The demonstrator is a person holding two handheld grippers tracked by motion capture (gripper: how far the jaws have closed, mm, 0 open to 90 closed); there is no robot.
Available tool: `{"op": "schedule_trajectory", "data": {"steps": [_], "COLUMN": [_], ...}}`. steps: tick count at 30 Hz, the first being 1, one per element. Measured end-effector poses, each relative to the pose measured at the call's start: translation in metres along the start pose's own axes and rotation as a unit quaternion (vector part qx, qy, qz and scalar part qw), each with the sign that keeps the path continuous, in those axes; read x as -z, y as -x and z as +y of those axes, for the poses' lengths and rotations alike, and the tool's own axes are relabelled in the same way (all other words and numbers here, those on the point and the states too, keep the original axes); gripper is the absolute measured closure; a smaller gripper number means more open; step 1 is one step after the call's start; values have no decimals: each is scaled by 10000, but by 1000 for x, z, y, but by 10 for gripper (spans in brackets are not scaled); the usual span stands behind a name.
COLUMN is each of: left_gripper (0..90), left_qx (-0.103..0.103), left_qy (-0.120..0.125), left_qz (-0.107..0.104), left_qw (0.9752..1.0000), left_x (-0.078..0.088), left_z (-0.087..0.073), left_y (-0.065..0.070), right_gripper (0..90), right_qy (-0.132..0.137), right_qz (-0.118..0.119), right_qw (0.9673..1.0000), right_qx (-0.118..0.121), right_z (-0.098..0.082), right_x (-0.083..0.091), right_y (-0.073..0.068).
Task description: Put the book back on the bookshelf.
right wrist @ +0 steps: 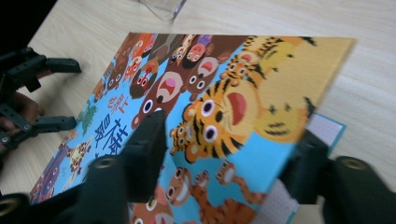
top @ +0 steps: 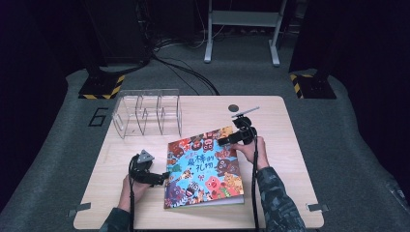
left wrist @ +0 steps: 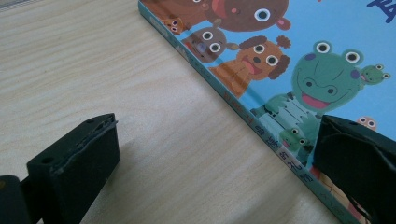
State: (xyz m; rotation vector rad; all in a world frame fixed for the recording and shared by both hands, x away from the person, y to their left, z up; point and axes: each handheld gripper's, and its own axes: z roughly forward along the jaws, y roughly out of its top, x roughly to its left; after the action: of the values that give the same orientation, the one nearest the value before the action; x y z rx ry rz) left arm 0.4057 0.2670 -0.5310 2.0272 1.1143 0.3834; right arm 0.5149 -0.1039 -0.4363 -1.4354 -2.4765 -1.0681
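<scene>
The picture book (top: 204, 166) lies flat on the counter (top: 285, 145). The right gripper (right wrist: 224, 172) has its jaws apart astride the lifted cover corner — close squarely before raising. The left gripper (left wrist: 210, 163), jaws apart, straddles the spine. The right gripper view shows the raised cover; the high view shows a clear rack (top: 147, 112) behind.

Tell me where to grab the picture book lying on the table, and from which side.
Grip the picture book by its front cover's free edge, coming from the table's right side. The book lies flat, so only an edge fits between jaws; the bound spine faces the left tool, while the cover already tilts up over the right tool.
</scene>
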Motion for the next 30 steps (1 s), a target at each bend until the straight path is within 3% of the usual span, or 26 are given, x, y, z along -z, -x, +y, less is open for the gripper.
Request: {"op": "schedule_trajectory", "data": {"steps": [4, 8, 17, 22, 26, 30], "left_gripper": [1, 2, 1, 1, 0, 0], "left_qx": [-21, -4, -15, -9, -46, -42], "left_qy": [-5, 0, -51, -12, -8, -27], "left_qz": [2, -3, -60, 8, -4, -34], "left_qw": [10000, 10000, 10000, 10000, 10000, 10000], "left_x": [0, 0, 1, 1, 0, 1], "left_z": [0, 0, 0, 0, 0, 0], "left_y": [0, 0, -2, -1, 0, -1], "right_gripper": [291, 437, 561, 570, 572, 589], "right_qy": [-108, -30, 171, 207, 167, 261], "right_qz": [-52, 16, 539, 507, 537, 457], "right_qw": [9999, 10000, 9983, 9985, 9983, 9985], "right_qx": [54, 1, -134, -63, -154, -125], "right_z": [5, 7, 13, 13, 10, 8], "right_x": [-6, -5, 1, 3, 5, 12], "right_y": [0, 4, 7, 6, 6, -1]}}
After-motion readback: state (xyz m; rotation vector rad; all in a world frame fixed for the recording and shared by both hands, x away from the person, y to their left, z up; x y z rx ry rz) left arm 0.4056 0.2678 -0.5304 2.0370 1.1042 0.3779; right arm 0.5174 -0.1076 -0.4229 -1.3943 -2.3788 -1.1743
